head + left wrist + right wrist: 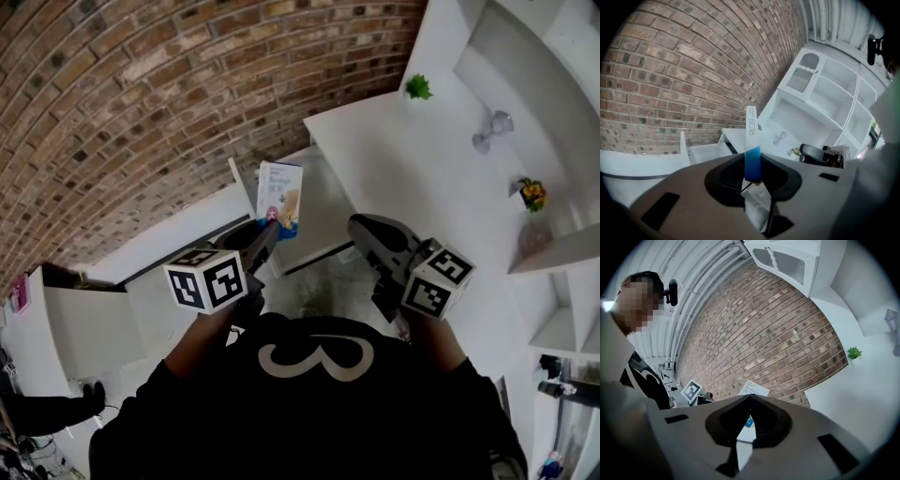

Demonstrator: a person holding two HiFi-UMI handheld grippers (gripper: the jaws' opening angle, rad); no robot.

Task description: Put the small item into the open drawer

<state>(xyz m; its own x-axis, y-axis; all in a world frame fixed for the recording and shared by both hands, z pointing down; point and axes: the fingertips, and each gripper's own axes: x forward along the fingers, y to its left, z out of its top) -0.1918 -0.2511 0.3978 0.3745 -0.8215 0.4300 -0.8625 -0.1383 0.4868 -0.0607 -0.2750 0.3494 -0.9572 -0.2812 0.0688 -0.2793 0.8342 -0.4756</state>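
Note:
My left gripper (267, 232) is shut on the small item, a flat white and blue box (279, 195), and holds it upright in the air. In the left gripper view the box (752, 136) shows edge-on, clamped between the pads of the left gripper (753, 165). Just beyond and below it lies the open white drawer (323, 225), also seen past the jaws as the drawer (701, 152). My right gripper (360, 226) hovers to the right of the box, its jaws shut with nothing in them. In the right gripper view the box (753, 389) shows behind the right gripper (750, 397).
A brick wall (141, 94) runs behind the white cabinets. The white counter (412, 187) at the right carries a small green plant (418, 88) and a glass goblet (492, 129). White shelves hold flowers (532, 194). A person's shoes (89, 398) show at the lower left.

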